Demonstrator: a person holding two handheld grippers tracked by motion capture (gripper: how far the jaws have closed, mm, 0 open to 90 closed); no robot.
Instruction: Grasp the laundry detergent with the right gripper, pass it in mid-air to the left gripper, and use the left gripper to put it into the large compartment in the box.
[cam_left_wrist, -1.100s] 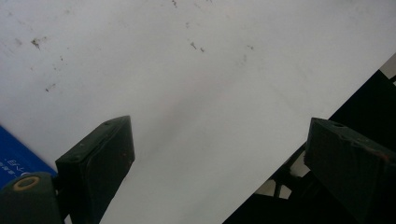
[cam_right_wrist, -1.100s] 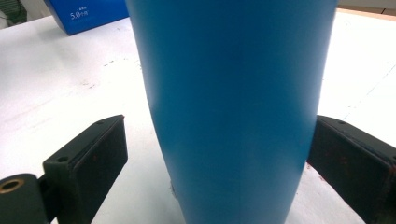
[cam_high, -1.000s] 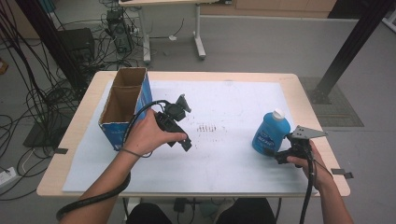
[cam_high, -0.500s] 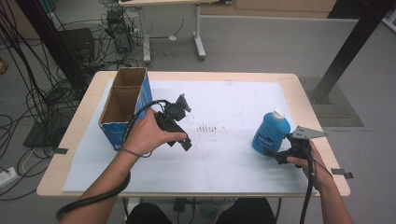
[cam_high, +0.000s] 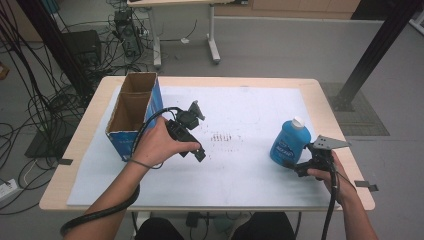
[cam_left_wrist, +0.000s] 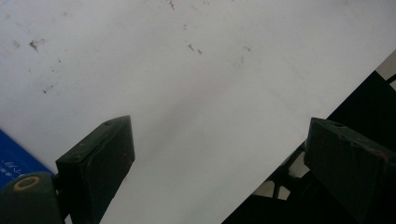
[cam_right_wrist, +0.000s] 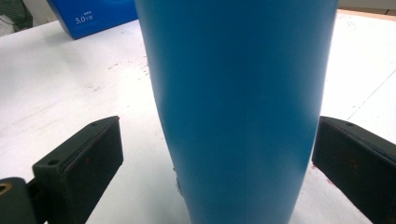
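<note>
1. A light wooden table (cam_high: 327, 117) covered by a white paper sheet (cam_high: 250, 110) is seen from above, with a person's forearms entering from the bottom edge.
2. A blue plastic bottle with a white cap (cam_high: 287, 141) is stood upright on the white sheet, towards the right side of the table, well apart from the box at the left.
3. The right gripper (cam_high: 296, 167), black with a grey three-cornered plate on top, is held by the right hand (cam_high: 327, 172) just beside the bottle's base, on the side nearest the person.
4. In the right gripper view the blue bottle (cam_right_wrist: 238, 107) is seen between the two black jaws. The jaws are spread, having just been opening; a gap of white sheet is visible between the left-hand jaw and the bottle, and the other jaw sits at the bottle's edge, where contact cannot be told.
5. The left gripper (cam_high: 196, 131), black with a trailing cable, is held by the left hand (cam_high: 155, 145) over the sheet, left of centre and just beside the box.
6. In the left gripper view its jaws are spread wide, with nothing between them but the white sheet (cam_left_wrist: 187, 93).
7. An open brown cardboard box with a blue outer side (cam_high: 132, 112) is stood at the table's left edge.
8. A cluster of small dark marks (cam_high: 225, 137) is seen on the sheet near the table's middle.
</note>
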